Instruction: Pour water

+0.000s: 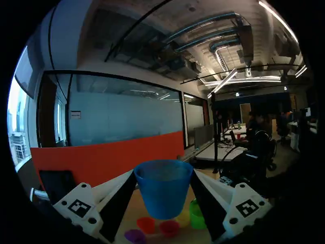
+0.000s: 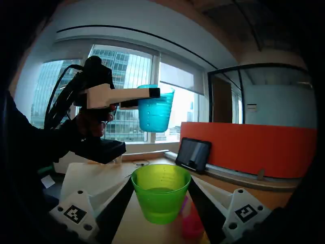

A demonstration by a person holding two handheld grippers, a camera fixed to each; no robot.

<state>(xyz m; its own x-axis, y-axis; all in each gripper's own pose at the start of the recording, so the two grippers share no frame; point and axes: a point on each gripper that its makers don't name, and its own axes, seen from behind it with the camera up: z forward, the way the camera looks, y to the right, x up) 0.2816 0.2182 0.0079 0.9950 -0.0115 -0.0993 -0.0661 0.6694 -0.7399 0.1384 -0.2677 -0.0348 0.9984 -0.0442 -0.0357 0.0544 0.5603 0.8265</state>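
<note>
Left gripper [image 1: 163, 178] is closed on the blue cup [image 1: 163, 191], with one finger against each side of the wall just under the rim. Right gripper [image 2: 161, 184] is likewise clamped on the green cup [image 2: 161, 197], which appears to carry a shallow layer of liquid at its bottom. In the right gripper view the blue cup is upright, raised in front of the window [image 2: 178, 101] and well above the green cup. Whether it contains water cannot be told.

Hazards. The two cups are well apart in height and offset sideways. A pour begun from this position would probably miss the green rim or splash out of it, because of the long fall and the narrow mouth. If the blue cup tilts past level, its taper toward the base could let it slip rim-first out of the fingers. A fast tilt could send water over the far lip.

Clearance. The air around the raised cup is open on all sides. Below, the table [image 2: 93, 175] carries a cluster of small cups [image 1: 169, 227], and a pink cup [image 2: 191, 223] sits just beside the green cup at its lower right. A tablet [image 2: 194, 154] leans near the orange partition [image 2: 252, 148] along the table's back edge, so spilled water running that way is a risk. Lowering the blue cup toward the green rim looks unobstructed.
</note>
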